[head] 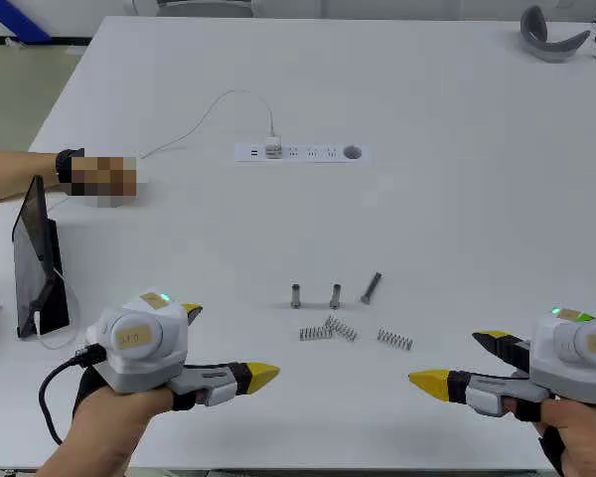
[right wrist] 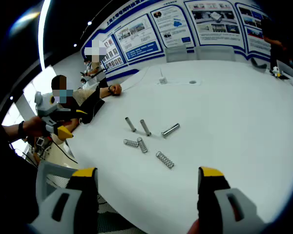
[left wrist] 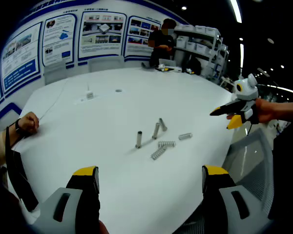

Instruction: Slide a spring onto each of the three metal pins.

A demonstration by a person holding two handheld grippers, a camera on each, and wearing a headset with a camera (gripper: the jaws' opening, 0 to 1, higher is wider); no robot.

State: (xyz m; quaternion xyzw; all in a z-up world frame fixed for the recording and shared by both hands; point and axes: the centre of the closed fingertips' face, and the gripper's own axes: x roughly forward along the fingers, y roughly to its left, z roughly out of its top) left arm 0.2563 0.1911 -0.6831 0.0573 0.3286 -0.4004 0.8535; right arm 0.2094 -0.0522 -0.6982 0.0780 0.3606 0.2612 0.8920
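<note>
Gaping alike, the left hand-held gripper (head: pixel 226 343) and right hand-held gripper (head: pixel 461 359) each appear in the other's view.

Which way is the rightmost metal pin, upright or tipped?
Tipped: the rightmost pin lies on its side on the table.

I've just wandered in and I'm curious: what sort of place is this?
Probably a company lab or showroom rather than a factory floor: a big white table used as a workbench, printed posters lining the wall, and shelves stacked with white boxes.

R tool (head: pixel 447 358) body partly off head view's rt edge
</note>
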